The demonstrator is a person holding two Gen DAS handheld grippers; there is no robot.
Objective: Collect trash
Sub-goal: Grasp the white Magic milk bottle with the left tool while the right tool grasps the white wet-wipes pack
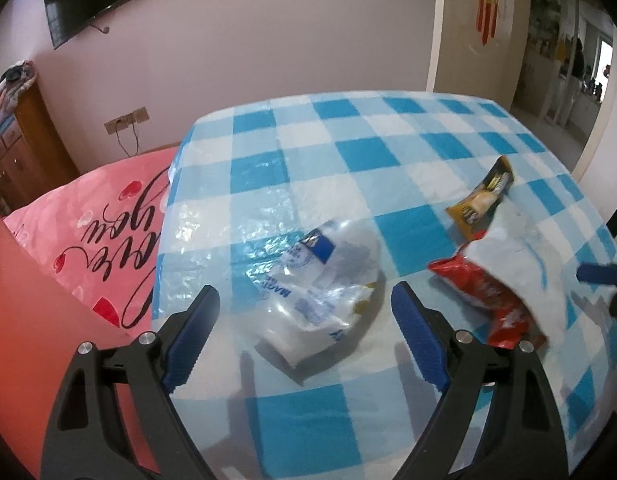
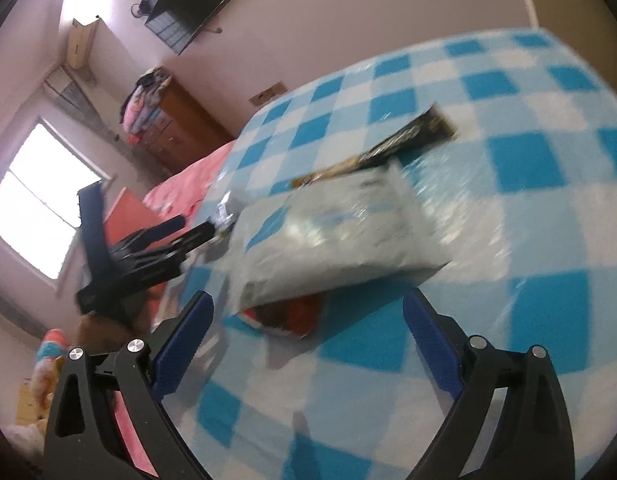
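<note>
Left wrist view: the left gripper [image 1: 304, 312] hangs with jaws released over the checkered counter [image 1: 348, 152]; a crumpled clear wrapper [image 1: 320, 292] lies between them, touching neither; to its right a red packet [image 1: 488, 296] sits under a white bag [image 1: 520, 264], a yellow sachet [image 1: 480, 200] farther off; right wrist view: the right gripper [image 2: 308, 320] has jaws spread, the white bag [image 2: 332, 236] just beyond them.

Four wrappers on the table: one clear [image 1: 320, 292], one yellow [image 1: 478, 204], one red [image 1: 488, 300], one white [image 1: 520, 264].
</note>
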